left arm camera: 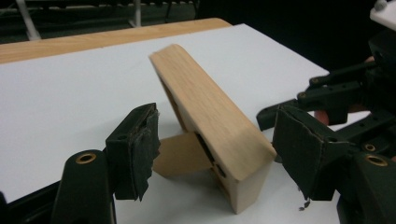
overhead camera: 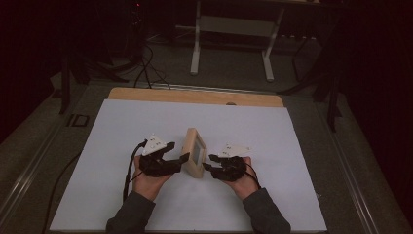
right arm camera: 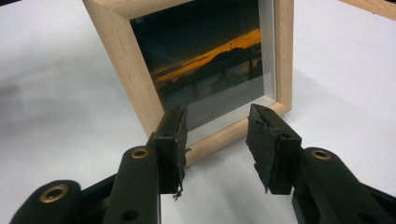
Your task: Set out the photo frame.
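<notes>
A wooden picture frame (overhead camera: 195, 152), propped upright on the table (overhead camera: 272, 131), is flanked, untouched, by the spread fingers (left arm camera: 135, 149) of the left gripper (overhead camera: 176, 152) and right gripper (overhead camera: 210, 162).

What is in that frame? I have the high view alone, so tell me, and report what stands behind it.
Observer: The wooden frame holds a sunset photo, with an orange sky over a dark hill.
Operator: Now tell me what keeps it upright.
Observer: A wooden prop leg juts from its back down to the table.
Operator: Check the left tool.
Observer: The left tool is open, with one pad on each side of the frame's back and neither pressing it.
</notes>
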Tool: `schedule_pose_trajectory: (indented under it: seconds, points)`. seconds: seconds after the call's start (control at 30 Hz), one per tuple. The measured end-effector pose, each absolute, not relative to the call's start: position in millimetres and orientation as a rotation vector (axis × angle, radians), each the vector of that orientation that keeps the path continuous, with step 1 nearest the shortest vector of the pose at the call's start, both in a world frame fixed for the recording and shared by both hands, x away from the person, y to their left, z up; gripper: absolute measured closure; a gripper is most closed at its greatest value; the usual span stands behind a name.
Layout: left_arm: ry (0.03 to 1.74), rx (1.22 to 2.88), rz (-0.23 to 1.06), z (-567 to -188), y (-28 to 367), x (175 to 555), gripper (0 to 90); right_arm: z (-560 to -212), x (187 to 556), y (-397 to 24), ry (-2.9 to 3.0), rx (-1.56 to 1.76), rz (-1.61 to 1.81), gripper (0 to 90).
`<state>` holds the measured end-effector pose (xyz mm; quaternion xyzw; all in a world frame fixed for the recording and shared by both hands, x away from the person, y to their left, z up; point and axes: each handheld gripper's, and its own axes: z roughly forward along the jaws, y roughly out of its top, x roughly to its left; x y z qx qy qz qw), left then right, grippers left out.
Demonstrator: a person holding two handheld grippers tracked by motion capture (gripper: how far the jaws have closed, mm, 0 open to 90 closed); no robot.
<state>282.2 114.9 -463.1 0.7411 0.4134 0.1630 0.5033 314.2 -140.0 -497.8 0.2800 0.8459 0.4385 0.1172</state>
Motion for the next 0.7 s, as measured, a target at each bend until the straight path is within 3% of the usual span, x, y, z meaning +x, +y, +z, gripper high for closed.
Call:
schedule_pose_trajectory:
  seconds: [0.47,0.7]
  points:
    - [0.998,1.847,0.403,-471,95,285,34.6,-498,316,-143,2.473,0.829,1.278,56.4]
    - [1.018,1.862,0.414,-472,94,286,42.3,-498,316,-145,2.471,0.837,1.281,55.9]
